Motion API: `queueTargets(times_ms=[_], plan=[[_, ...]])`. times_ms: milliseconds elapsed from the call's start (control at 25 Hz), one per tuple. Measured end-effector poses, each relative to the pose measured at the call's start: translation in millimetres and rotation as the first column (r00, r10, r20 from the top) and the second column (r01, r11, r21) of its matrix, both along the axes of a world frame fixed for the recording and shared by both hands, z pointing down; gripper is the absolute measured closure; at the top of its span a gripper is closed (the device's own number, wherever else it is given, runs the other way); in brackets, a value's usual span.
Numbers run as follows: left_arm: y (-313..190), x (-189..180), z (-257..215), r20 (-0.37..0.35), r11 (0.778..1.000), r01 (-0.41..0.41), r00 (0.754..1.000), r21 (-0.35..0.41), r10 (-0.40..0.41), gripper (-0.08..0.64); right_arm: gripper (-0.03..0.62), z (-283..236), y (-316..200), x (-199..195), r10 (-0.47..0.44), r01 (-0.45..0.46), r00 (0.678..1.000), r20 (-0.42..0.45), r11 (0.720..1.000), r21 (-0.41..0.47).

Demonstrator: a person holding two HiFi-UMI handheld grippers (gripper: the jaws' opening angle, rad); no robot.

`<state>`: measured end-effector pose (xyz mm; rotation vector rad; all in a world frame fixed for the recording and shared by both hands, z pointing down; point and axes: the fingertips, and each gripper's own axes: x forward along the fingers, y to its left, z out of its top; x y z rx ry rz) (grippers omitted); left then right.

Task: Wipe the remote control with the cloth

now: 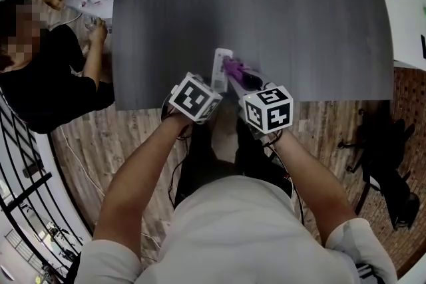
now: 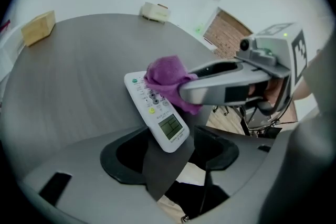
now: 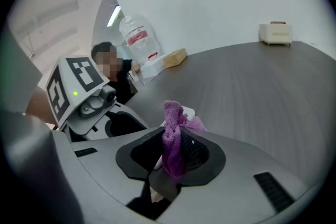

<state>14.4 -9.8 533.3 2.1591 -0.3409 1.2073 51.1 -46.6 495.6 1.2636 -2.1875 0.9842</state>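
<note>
While the 2 grippers work side by side at the near edge of the grey table (image 1: pixel 299 23), the left gripper (image 2: pixel 170 149) has its jaws clamped on the near end of the white remote control (image 2: pixel 157 110), whose buttons and screen face up. The right gripper (image 3: pixel 173 157) has its jaws pinched together on a purple cloth (image 3: pixel 173 134), bunched against the remote's far end. A person in black (image 1: pixel 46 83) crouches off the table's left side.
</note>
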Motion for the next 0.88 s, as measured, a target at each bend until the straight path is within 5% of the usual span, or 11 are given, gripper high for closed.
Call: queueTargets(times_ms=[240, 520, 880], plan=[[6.6, 6.0, -6.8, -0.114, 0.99, 0.079, 0.989, -0.119, -0.093, 0.285, 0.503, 0.2, 11.4, 3.1, 0.057, -0.044, 0.983, 0.174, 0.996, -0.075], [8.1, 9.1, -11.3, -0.185, 0.973, 0.147, 0.966, -0.18, -0.18, 0.252, 0.503, -0.3, 17.1, 2.4, 0.102, -0.07, 0.965, 0.24, 0.988, -0.139], [10.7, 13.1, -13.8, -0.211, 0.963, 0.175, 0.953, -0.204, -0.218, 0.205, 0.503, -2.9, 34.6, 10.8, 0.266, -0.141, 0.857, 0.441, 0.945, -0.295]])
